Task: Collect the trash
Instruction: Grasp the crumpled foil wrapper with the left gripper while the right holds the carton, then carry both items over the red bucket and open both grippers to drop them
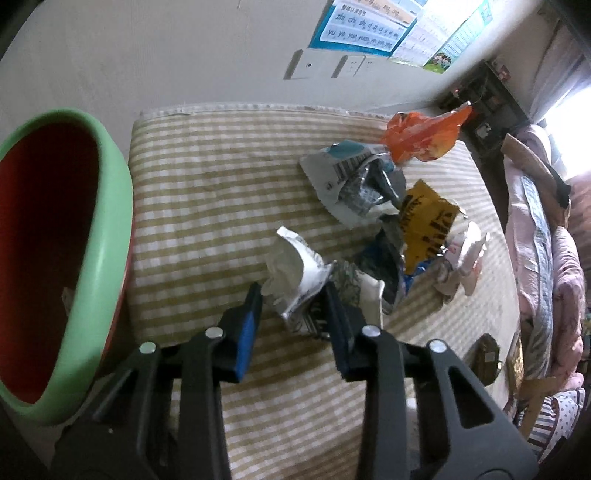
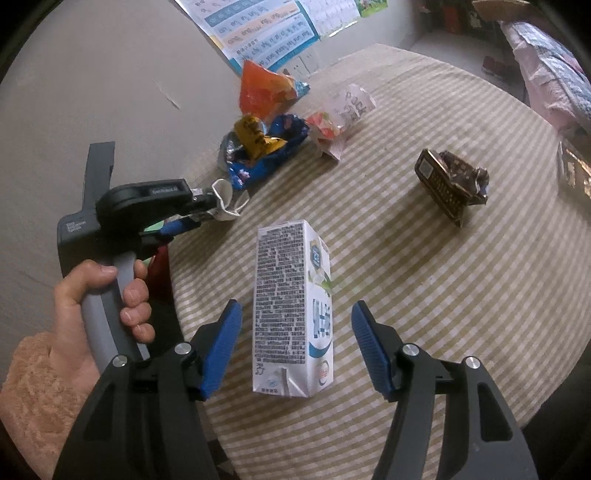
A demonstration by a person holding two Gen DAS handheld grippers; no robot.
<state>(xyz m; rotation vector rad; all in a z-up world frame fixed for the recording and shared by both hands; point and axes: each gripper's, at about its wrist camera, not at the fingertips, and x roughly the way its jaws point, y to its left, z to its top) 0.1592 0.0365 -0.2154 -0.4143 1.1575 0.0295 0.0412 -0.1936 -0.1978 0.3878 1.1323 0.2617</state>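
Observation:
My left gripper (image 1: 293, 295) is shut on a crumpled white and silver wrapper (image 1: 295, 269), held just above the striped tablecloth (image 1: 207, 206); it also shows in the right wrist view (image 2: 207, 212) with the wrapper (image 2: 225, 201) at its tip. A green-rimmed red bin (image 1: 92, 258) stands close at the left. My right gripper (image 2: 295, 321) is open, its fingers either side of a white milk carton (image 2: 291, 310) lying on the table. More trash lies beyond: an orange bag (image 2: 264, 90), a yellow and blue wrapper (image 2: 264, 146), a clear packet (image 2: 343, 114), a dark crumpled box (image 2: 452, 181).
The table stands against a beige wall with posters (image 2: 258, 29) and sockets (image 1: 306, 66). A bed with pink bedding (image 1: 543, 240) lies to the right. A person's hand (image 2: 107, 295) holds the left gripper's handle. Another packet (image 2: 574, 170) sits at the table's right edge.

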